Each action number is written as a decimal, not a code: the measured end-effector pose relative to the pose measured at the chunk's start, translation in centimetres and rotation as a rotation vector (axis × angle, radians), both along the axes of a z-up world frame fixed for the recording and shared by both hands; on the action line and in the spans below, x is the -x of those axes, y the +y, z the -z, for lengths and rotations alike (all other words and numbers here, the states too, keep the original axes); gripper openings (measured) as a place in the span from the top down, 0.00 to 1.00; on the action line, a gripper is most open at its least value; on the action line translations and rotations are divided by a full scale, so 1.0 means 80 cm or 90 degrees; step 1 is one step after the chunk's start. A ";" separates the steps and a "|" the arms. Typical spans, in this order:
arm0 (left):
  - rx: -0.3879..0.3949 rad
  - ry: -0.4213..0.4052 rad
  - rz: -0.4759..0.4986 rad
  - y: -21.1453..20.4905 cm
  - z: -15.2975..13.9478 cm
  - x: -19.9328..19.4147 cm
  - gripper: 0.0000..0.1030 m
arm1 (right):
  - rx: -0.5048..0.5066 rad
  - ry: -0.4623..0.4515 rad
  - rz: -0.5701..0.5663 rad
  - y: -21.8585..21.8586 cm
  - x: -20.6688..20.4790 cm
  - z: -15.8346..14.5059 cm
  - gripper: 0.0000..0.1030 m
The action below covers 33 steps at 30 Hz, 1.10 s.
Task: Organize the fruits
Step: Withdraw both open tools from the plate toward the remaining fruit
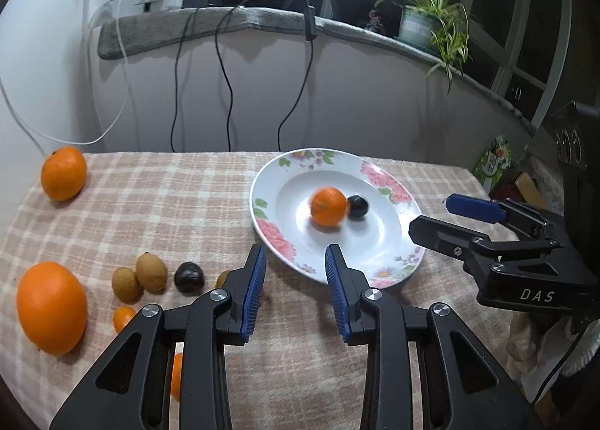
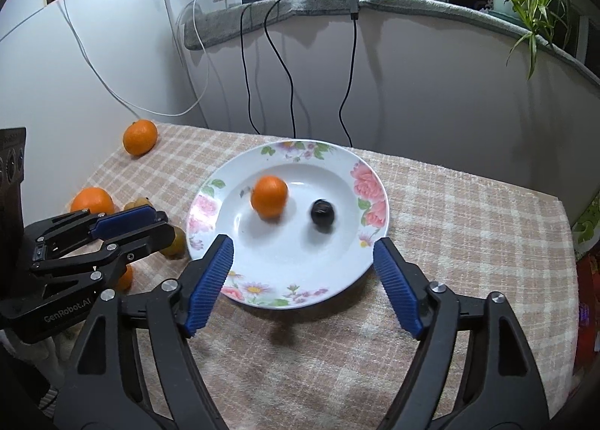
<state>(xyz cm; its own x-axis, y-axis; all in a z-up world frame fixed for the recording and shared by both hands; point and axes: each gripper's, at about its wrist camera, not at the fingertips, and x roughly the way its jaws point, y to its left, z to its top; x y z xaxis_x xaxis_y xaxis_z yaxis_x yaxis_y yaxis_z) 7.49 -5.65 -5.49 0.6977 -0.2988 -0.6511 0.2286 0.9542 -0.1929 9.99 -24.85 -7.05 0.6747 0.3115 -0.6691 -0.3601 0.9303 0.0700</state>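
A white flowered plate [image 1: 375, 175] [image 2: 300, 280] holds a small orange [image 1: 328, 206] [image 2: 269, 196] and a dark round fruit [image 1: 357, 207] [image 2: 321, 215], both blurred. My right gripper [image 2: 302, 242] hangs open over the plate's near rim with nothing between its blue pads; it also shows as the right gripper [image 1: 431, 214]. My left gripper [image 1: 295, 250] [image 2: 165, 220] stands open and empty at the plate's left rim. Left of it on the checked cloth lie two big oranges [image 1: 51, 307] [image 1: 63, 173], two brown fruits [image 1: 151, 271], a dark fruit [image 1: 189, 277] and a small orange fruit [image 1: 123, 317].
Black and white cables [image 1: 225, 85] hang down the wall behind the table. A grey ledge [image 2: 431, 8] carries a potted plant [image 1: 431, 17]. A green box [image 1: 495, 162] and other items stand past the table's right edge. Another orange fruit [image 1: 176, 377] is partly hidden under the left finger.
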 end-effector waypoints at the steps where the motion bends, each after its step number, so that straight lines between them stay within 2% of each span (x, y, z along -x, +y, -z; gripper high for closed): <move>1: 0.006 -0.004 -0.003 0.005 -0.002 0.003 0.69 | 0.000 -0.001 -0.002 0.001 0.002 -0.002 0.22; 9: -0.004 -0.020 -0.032 0.044 -0.011 0.032 0.69 | 0.019 -0.014 -0.030 0.024 0.023 -0.007 0.22; 17: -0.015 0.008 -0.085 0.094 -0.001 0.066 0.69 | -0.007 -0.016 -0.077 0.046 0.042 -0.006 0.22; 22: -0.021 0.031 -0.104 0.111 0.013 0.081 0.69 | 0.007 -0.005 -0.116 0.069 0.050 -0.001 0.22; 27: -0.004 0.053 -0.121 0.124 0.025 0.079 0.69 | 0.001 0.021 -0.161 0.090 0.054 0.009 0.22; 33: -0.002 0.050 -0.122 0.128 0.028 0.065 0.70 | -0.003 0.048 -0.208 0.117 0.061 0.026 0.23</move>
<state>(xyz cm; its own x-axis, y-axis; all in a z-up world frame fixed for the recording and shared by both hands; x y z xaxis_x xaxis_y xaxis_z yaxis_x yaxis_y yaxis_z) 2.31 4.56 -7.75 0.6883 -0.1636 -0.7068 0.0272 0.9794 -0.2003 5.13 -15.51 -9.15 0.4869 0.5071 -0.7112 -0.6335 0.7656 0.1122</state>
